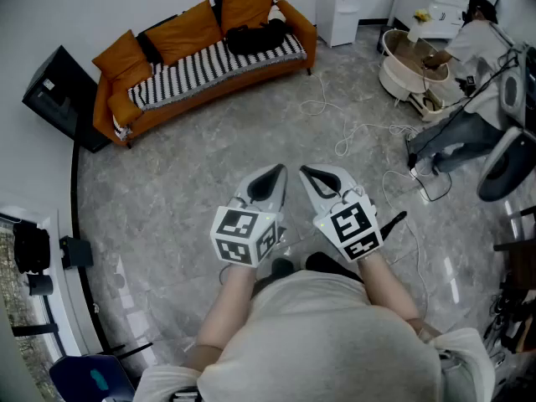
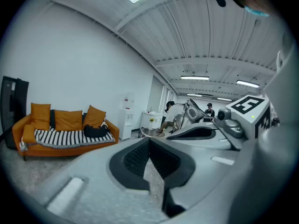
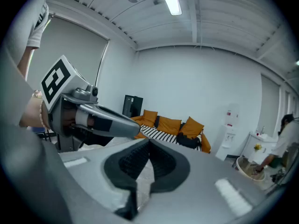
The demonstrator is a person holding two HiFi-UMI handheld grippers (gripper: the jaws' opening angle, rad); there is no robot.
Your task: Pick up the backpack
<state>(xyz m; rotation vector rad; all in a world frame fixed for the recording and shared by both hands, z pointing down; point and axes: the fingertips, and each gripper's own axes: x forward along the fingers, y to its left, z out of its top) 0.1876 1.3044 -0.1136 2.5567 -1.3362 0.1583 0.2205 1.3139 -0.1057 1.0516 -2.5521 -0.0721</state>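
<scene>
standing mid-room, well apart from the orange sofa (image 1: 209, 90) by the far wall. left gripper (image 1: 272, 177) and right gripper (image 1: 308, 174) held close side by side in front of the body, tips aimed over the floor toward the sofa and dipped slightly. probably a carrying posture for the walk across, not a reach. jaws of both pressed together, nothing between them; sensible with nothing in range to grasp.

black backpack (image 1: 255, 37) lying slumped on the sofa seat toward its right end, on the striped blanket (image 1: 193, 67) and up against an orange cushion (image 1: 248, 3), near the armrest. visible in both gripper views too, small and far beyond the closed tips, so roughly lined up with the target. soft and saggy by the look of it, likely best taken by a strap or top loop; none made out from this far.

loose white cables (image 1: 352, 134) trailing on the floor right of the straight path, worth stepping round. person (image 1: 469, 40) busy at the far right, clear of the route.

judged at the very start: approach first, then jaws apart near the bag.
</scene>
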